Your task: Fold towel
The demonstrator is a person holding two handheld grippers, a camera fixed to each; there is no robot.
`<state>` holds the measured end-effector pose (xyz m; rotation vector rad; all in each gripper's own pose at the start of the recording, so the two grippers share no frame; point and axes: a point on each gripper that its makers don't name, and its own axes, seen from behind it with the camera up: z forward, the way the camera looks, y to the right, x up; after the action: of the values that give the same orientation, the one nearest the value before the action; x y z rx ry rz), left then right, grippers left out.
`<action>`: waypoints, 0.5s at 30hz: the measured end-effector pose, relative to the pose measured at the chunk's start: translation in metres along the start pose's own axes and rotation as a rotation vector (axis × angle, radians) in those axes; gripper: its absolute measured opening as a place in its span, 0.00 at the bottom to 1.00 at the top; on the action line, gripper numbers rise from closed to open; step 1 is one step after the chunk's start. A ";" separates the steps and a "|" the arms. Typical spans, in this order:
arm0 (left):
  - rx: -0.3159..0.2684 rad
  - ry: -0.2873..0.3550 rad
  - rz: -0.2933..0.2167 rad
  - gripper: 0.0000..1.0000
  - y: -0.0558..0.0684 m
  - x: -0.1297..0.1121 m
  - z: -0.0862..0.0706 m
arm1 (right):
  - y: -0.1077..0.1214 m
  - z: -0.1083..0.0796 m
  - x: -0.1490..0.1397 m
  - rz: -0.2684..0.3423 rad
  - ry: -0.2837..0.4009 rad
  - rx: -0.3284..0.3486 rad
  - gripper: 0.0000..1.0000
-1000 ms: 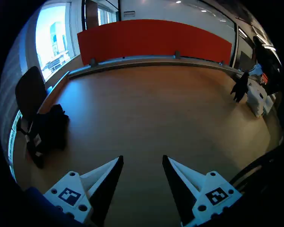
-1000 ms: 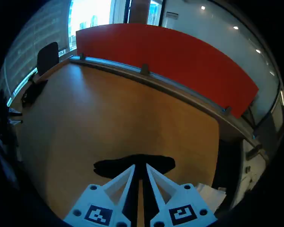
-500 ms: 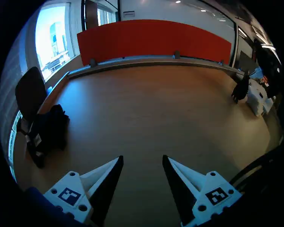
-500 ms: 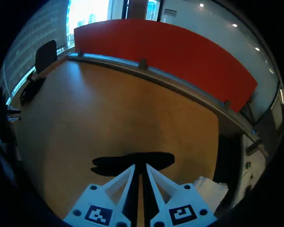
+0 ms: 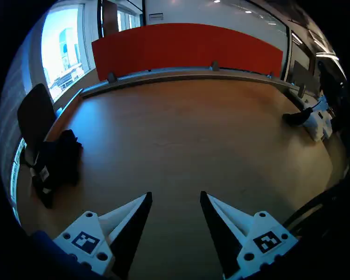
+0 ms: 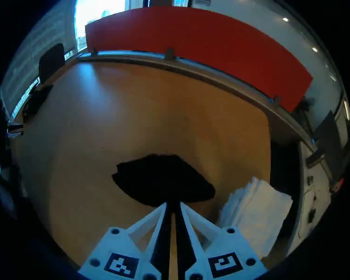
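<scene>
A black towel (image 6: pixel 163 179) lies spread in a rough oval on the wooden table (image 6: pixel 128 121), just ahead of my right gripper (image 6: pixel 173 204). The right gripper's fingers are closed together on the towel's near edge. In the left gripper view the same towel (image 5: pixel 296 117) is a small dark lump low on the table at the far right. My left gripper (image 5: pixel 175 193) hovers over bare wood, open, with nothing between its fingers.
A stack of white cloths (image 6: pixel 256 214) sits right of the black towel, near the table's right edge. A red partition (image 5: pixel 189 46) runs along the table's far edge. A black chair (image 5: pixel 35 112) and a black bag (image 5: pixel 58 158) are at the left.
The right gripper has tipped down and the black towel went from a thin hanging strip to a broad patch on the table. The left gripper stayed put.
</scene>
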<state>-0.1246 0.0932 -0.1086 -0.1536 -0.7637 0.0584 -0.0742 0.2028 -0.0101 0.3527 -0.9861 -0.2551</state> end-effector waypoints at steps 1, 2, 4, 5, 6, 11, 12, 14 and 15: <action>0.000 0.001 0.001 0.76 0.000 0.001 0.000 | 0.000 0.001 -0.007 0.003 -0.010 0.001 0.05; -0.001 0.001 0.002 0.76 0.000 0.001 0.000 | -0.001 0.002 -0.013 0.006 -0.021 0.001 0.05; -0.001 0.002 0.004 0.75 0.000 0.002 0.000 | -0.002 0.004 -0.026 0.012 -0.041 0.003 0.05; -0.002 0.002 0.005 0.75 0.000 0.003 -0.001 | -0.002 0.005 -0.032 0.015 -0.051 0.004 0.05; -0.002 0.002 0.007 0.75 0.000 0.003 -0.001 | -0.003 0.006 -0.038 0.018 -0.060 0.004 0.05; -0.002 0.002 0.015 0.75 0.000 0.003 -0.001 | -0.003 0.011 -0.058 0.033 -0.093 0.002 0.05; -0.002 0.002 0.017 0.75 0.001 0.003 -0.001 | -0.002 0.011 -0.061 0.036 -0.098 0.001 0.05; -0.002 0.002 0.019 0.75 0.001 0.003 -0.001 | -0.002 0.011 -0.065 0.039 -0.106 -0.001 0.05; -0.002 0.002 0.020 0.75 0.001 0.003 -0.002 | -0.002 0.012 -0.068 0.041 -0.110 -0.002 0.05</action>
<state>-0.1213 0.0944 -0.1078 -0.1630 -0.7607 0.0761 -0.1203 0.2235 -0.0567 0.3192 -1.1006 -0.2399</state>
